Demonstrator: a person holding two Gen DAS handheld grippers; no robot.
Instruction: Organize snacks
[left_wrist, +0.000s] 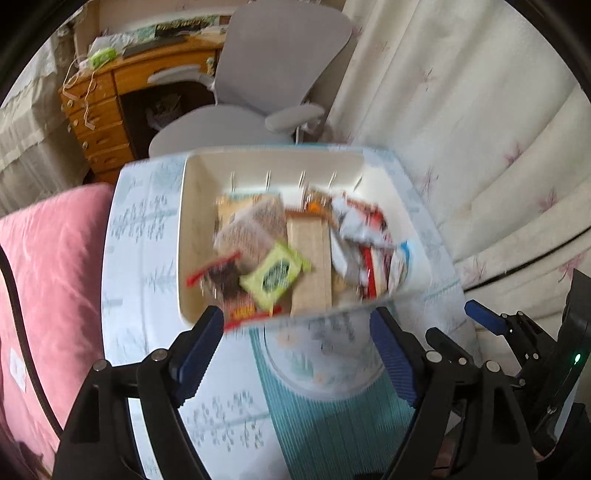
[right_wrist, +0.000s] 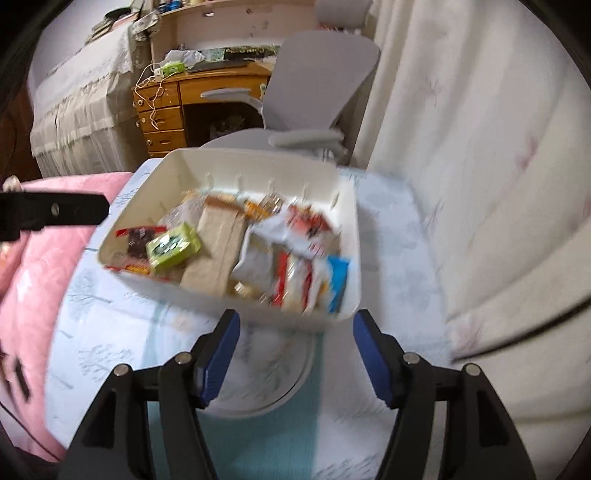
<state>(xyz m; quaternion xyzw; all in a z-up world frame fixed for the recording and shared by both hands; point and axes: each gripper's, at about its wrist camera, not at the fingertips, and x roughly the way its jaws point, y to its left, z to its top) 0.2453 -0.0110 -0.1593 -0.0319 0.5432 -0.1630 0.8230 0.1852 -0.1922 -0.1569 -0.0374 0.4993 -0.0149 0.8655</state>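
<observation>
A white plastic bin (left_wrist: 184, 236) (right_wrist: 258, 162) stands on a table and holds several snacks. Among them are a green packet (left_wrist: 275, 275) (right_wrist: 173, 245), a long tan packet (left_wrist: 308, 258) (right_wrist: 216, 247), crumpled red-and-white wrappers (left_wrist: 365, 236) (right_wrist: 306, 236) and a dark packet with red ends (left_wrist: 221, 277). My left gripper (left_wrist: 297, 321) is open just short of the bin's near wall, nothing between its blue pads. My right gripper (right_wrist: 295, 319) is open too, in front of the bin's near right corner, and holds nothing. Both views are blurred.
The table has a pale blue patterned cloth (left_wrist: 144, 258) (right_wrist: 110, 332). A pink quilt (left_wrist: 48, 277) lies to the left and a cream curtain (left_wrist: 461, 129) hangs on the right. Behind the table stand a grey office chair (left_wrist: 280, 55) and a wooden desk (left_wrist: 99, 110).
</observation>
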